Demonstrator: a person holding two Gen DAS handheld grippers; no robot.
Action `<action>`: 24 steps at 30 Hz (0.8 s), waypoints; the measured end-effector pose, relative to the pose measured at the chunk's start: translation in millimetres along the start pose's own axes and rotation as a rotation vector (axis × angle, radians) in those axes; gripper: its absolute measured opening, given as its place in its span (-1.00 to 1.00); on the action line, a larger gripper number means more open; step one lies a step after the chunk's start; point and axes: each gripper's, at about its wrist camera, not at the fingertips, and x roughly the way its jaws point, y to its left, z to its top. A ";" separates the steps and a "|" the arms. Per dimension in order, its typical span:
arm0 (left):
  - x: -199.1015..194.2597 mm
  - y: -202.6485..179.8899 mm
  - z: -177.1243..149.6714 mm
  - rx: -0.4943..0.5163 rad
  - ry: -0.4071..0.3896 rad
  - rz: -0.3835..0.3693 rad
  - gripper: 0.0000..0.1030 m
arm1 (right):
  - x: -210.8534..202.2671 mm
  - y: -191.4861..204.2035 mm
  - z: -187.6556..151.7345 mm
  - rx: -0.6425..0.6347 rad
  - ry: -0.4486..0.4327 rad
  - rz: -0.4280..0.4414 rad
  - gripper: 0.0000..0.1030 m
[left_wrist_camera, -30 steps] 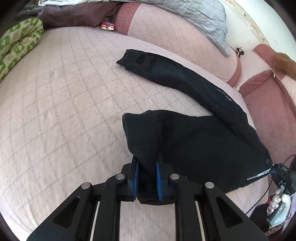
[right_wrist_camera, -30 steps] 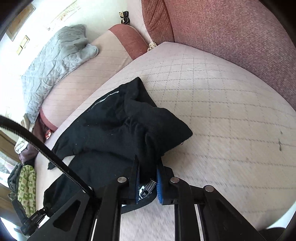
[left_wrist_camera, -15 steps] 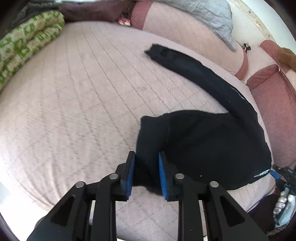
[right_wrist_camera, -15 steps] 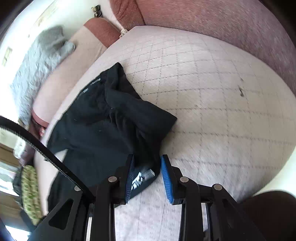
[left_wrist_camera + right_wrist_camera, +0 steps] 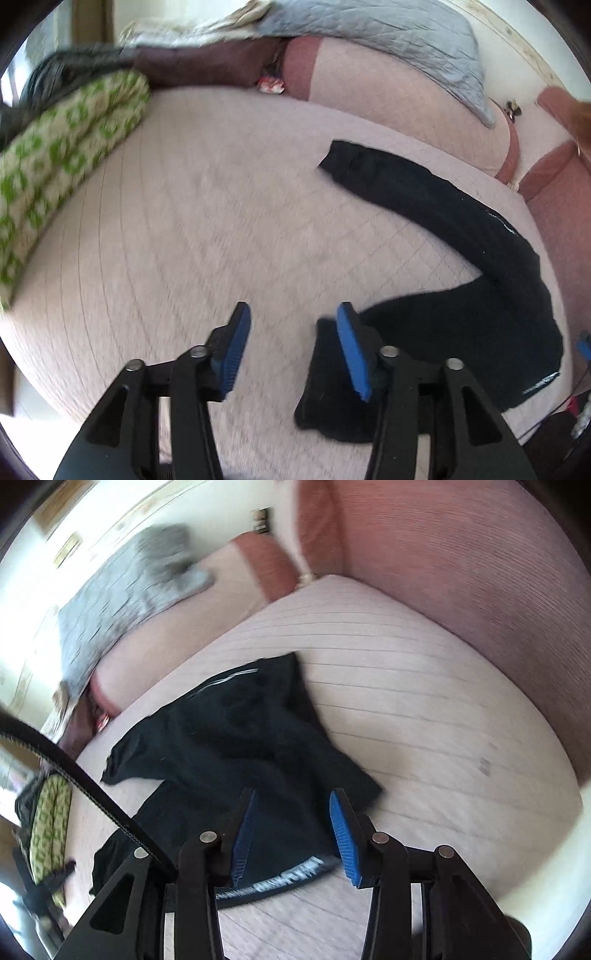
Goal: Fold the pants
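On the bed (image 5: 184,240), both grippers (image 5: 291,350) (image 5: 291,834) have just been opening, releasing the pants (image 5: 461,314); best lift clear without snagging cloth.

Shown were one pair of black pants (image 5: 461,288), two grippers, left (image 5: 291,350) and right (image 5: 291,834), one grey quilt (image 5: 388,33), and apparently one green-patterned cushion (image 5: 62,155).

Black pants (image 5: 491,295) lie loosely bunched and partly folded on the pale quilted bed, one leg stretched toward the far cushions, the other folded back toward the near edge, white lettering showing along the near hem.
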 end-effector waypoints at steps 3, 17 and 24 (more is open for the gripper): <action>3.7 -22.7 11.8 0.064 -0.038 0.039 0.13 | 17.1 17.3 6.1 -0.039 0.017 0.024 -0.10; 56.5 -72.3 49.4 0.190 -0.024 0.108 0.24 | 98.7 70.5 40.0 -0.250 0.088 0.003 0.03; 81.1 -79.7 78.9 0.213 -0.014 0.125 0.24 | 131.6 77.9 83.4 -0.328 0.105 -0.001 0.10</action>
